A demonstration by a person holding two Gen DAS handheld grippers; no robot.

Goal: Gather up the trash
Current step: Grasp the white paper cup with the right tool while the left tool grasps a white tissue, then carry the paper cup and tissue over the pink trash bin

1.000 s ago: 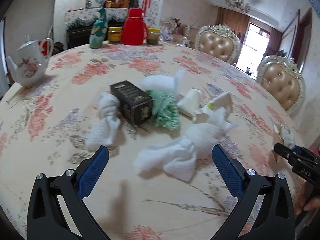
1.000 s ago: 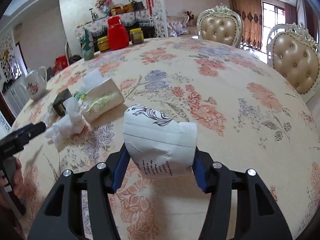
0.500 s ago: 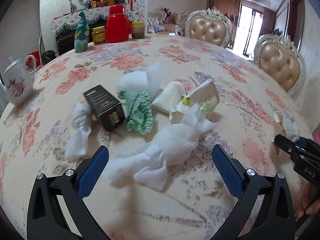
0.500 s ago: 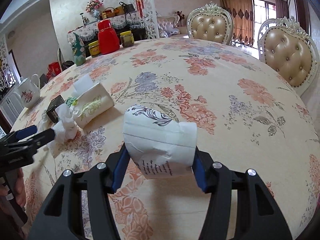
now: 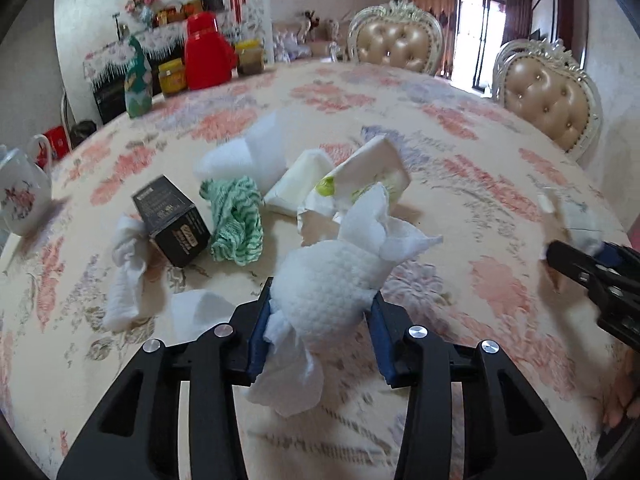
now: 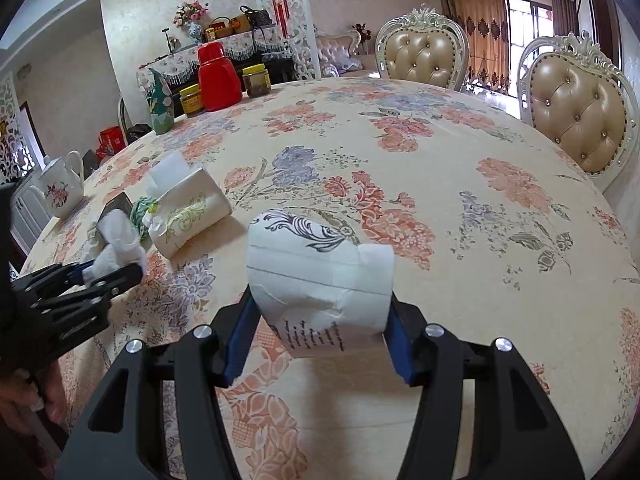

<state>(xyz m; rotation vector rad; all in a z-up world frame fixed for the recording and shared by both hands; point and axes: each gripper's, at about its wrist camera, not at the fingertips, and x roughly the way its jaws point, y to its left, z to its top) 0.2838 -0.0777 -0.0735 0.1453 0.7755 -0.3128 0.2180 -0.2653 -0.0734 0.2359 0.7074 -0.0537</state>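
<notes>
My left gripper [image 5: 320, 320] is shut on a crumpled white paper towel [image 5: 336, 276] just above the floral tablecloth. Behind it lie a black box [image 5: 172, 220], a green-white cloth [image 5: 236, 216], another twisted white tissue [image 5: 128, 272], a white wad [image 5: 240, 156] and a torn tissue pack [image 5: 360, 180]. My right gripper [image 6: 318, 312] is shut on a white printed paper wrapper [image 6: 320, 276] above the table. The left gripper with its towel shows at the left of the right wrist view [image 6: 108, 268].
A white teapot [image 5: 20, 192] stands at the table's left edge. A red thermos [image 5: 206, 52], jars [image 5: 172, 78] and a green bottle [image 5: 138, 78] stand at the far side. Two padded chairs [image 6: 580, 108] stand around the right rim.
My left gripper moved forward and closed on the crumpled paper towel, lifting it slightly. My right gripper kept its hold on the wrapper and barely moved.
</notes>
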